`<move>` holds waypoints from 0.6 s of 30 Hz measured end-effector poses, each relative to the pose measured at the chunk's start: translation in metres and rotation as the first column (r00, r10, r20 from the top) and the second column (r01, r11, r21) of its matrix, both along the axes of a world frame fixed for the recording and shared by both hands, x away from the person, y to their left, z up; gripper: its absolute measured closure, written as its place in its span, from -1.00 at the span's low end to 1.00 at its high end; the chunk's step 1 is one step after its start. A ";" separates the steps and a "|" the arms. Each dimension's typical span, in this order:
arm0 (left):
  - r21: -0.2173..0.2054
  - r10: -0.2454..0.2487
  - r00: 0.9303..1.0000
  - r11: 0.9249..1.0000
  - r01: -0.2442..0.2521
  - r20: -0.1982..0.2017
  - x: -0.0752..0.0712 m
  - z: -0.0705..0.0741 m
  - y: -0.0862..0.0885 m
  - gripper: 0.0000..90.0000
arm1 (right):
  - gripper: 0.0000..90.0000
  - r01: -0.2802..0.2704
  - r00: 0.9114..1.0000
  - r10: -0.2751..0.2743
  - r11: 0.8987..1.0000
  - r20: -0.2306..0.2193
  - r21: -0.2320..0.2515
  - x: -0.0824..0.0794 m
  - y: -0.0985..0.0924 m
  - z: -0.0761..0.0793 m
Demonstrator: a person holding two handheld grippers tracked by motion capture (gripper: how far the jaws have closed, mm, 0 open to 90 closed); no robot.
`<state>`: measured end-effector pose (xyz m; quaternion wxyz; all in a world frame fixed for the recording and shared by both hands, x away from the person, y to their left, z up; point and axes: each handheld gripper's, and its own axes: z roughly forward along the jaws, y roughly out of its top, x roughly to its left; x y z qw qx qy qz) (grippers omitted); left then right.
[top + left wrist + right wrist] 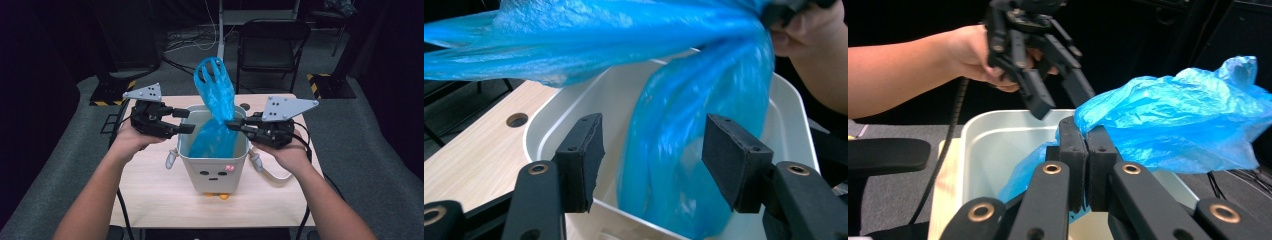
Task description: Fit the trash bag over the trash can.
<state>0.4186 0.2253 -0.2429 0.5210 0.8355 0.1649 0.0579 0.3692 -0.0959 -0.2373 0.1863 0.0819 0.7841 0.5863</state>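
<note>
A blue plastic bag (pixel 215 90) hangs partly inside a white bin (pixel 212 172) with a small face on its front, and its handles stick up above the rim. My right gripper (pixel 231 124) is shut on the bag at the bin's right rim; in the right gripper view the pads (pixel 1087 135) pinch the blue film (pixel 1173 120). At the left rim my left gripper (pixel 185 121) stands open. In the left gripper view its jaws (pixel 654 135) gape on either side of the bag (pixel 674 165) without touching it, over the bin (pixel 794 105).
The bin stands mid-table on a light wooden top (pixel 150 185) with a round hole (pixel 517 120) near its far edge. A black folding chair (pixel 270 45) and cables sit on the grey floor behind. Both forearms come in from the near edge.
</note>
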 end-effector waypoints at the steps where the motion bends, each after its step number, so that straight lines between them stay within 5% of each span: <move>1: -0.001 -0.001 1.000 1.000 0.001 0.001 0.000 0.000 0.000 -0.09 | 0.97 -0.010 1.000 0.010 1.000 0.006 -0.003 -0.003 0.003 0.000; 12: -0.027 0.019 1.000 0.999 -0.019 0.002 0.002 0.009 -0.002 -0.17 | 0.97 -0.074 0.997 0.075 0.997 0.018 -0.018 -0.018 0.015 -0.008; 18: -0.009 0.030 1.000 0.999 -0.030 0.001 0.008 0.008 -0.008 -0.20 | 0.94 -0.099 0.995 0.097 0.992 -0.033 -0.073 -0.015 0.020 -0.016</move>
